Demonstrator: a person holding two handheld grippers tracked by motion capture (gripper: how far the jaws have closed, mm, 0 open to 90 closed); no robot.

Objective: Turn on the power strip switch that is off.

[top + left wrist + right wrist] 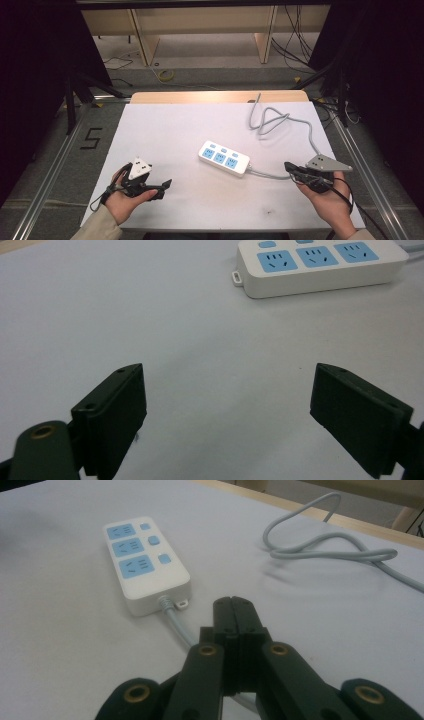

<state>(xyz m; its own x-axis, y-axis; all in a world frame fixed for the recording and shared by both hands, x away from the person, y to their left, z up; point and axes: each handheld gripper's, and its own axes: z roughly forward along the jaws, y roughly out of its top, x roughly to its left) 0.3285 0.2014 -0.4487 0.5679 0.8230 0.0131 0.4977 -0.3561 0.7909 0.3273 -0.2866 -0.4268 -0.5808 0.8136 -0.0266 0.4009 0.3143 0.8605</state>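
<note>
Two tools rest low over the white tabletop in the high view, left tool and right tool, a power strip between them. Left gripper view: jaws wide, strip ahead to the right. Right gripper view: jaws pressed together, empty, above the strip's cord. Probably pre-grasp; next calls for opening, approaching.

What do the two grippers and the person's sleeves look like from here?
Both grippers are black, each with two flat rectangular jaws on linkage arms with brass-coloured pivot pins. The left gripper carries a pale three-cornered plate on top; the right gripper carries a grey one. A thin dark cable trails from each, looping by the hands. The sleeves are light beige.
</note>
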